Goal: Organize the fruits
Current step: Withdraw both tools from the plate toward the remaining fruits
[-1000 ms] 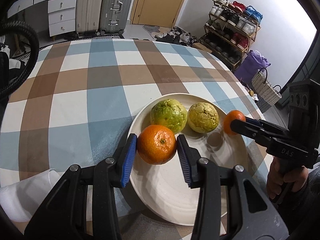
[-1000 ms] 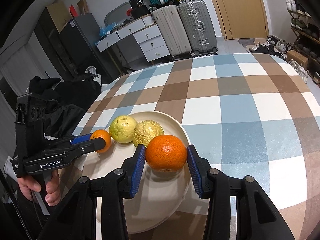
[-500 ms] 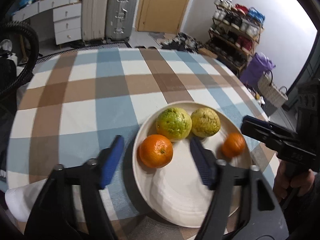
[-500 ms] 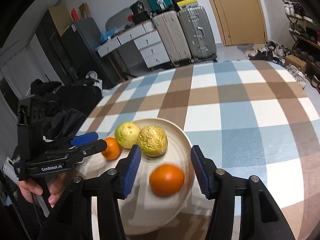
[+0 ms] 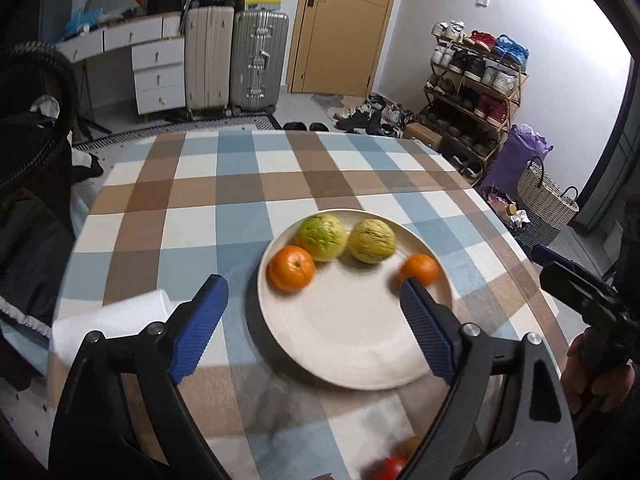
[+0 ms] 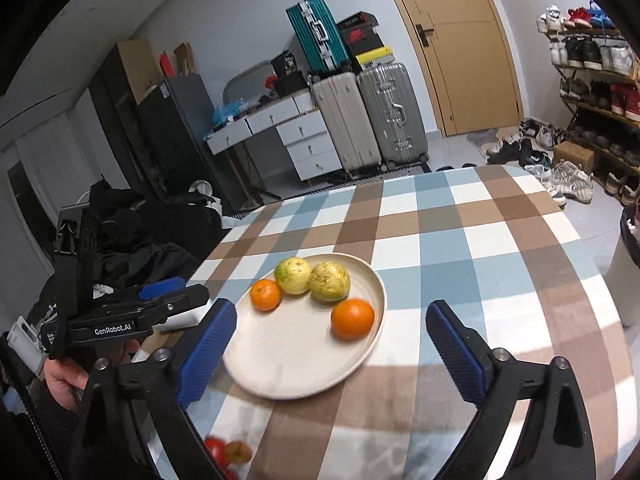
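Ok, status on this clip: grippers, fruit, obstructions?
Left gripper open, right gripper open, both empty. Two oranges, two yellow-green fruits on plate. More fruit at near edge, blurred.

text: "GenRobot.AI" | on: left gripper point(image 6: 176, 286) body, right wrist view | other text: none legible

A home: suitcases point(image 5: 236, 60), a shoe rack point(image 5: 476, 76) and a checked tablecloth point(image 5: 240, 192) fill one lived-in room.

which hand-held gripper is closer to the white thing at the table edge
Left. The left hand-held gripper is right beside the white thing; the right hand-held gripper is on the far side of the plate from it.
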